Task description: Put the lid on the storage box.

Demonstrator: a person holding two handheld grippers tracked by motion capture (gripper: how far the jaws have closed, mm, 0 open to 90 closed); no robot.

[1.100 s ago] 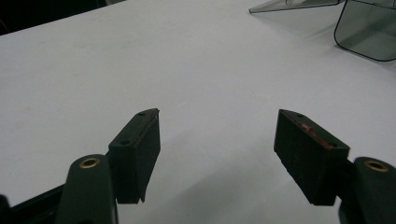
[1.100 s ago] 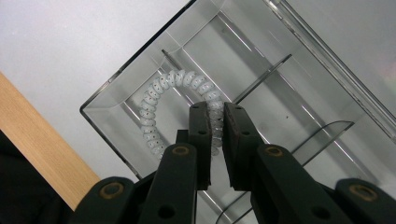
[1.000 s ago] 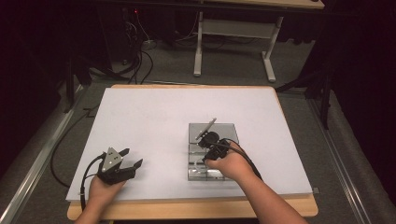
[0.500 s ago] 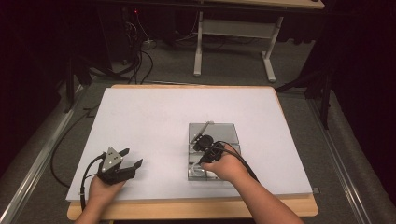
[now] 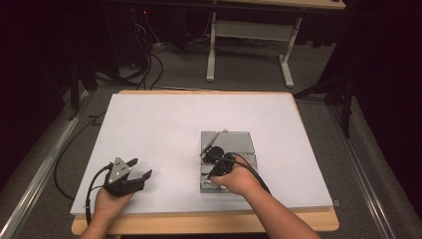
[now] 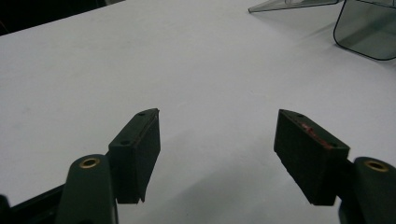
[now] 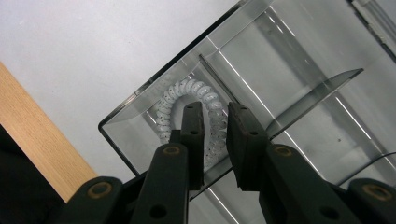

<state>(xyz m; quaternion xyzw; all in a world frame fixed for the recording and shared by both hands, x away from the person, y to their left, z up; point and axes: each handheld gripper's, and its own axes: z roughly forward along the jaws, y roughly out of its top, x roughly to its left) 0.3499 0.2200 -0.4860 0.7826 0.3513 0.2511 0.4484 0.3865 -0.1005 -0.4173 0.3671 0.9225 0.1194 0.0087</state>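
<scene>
Clear plastic compartmented box (image 5: pixel 228 160), lower centre on white tabletop (image 5: pixel 164 129). White spiral coil hair tie (image 7: pixel 187 109) lies in its corner compartment. Right tool (image 7: pixel 215 140): jaws just opening, narrowly parted, gripping nothing; placement apparently done, withdrawal remaining. Left tool (image 6: pixel 217 158): wide open, empty.

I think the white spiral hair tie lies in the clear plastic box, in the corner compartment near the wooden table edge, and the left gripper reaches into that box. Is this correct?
Almost. The gripper at the clear plastic box is the right gripper, as the right gripper view shows; its fingers sit at the white spiral hair tie in that corner compartment. The left gripper rests apart on the white table top.
</scene>
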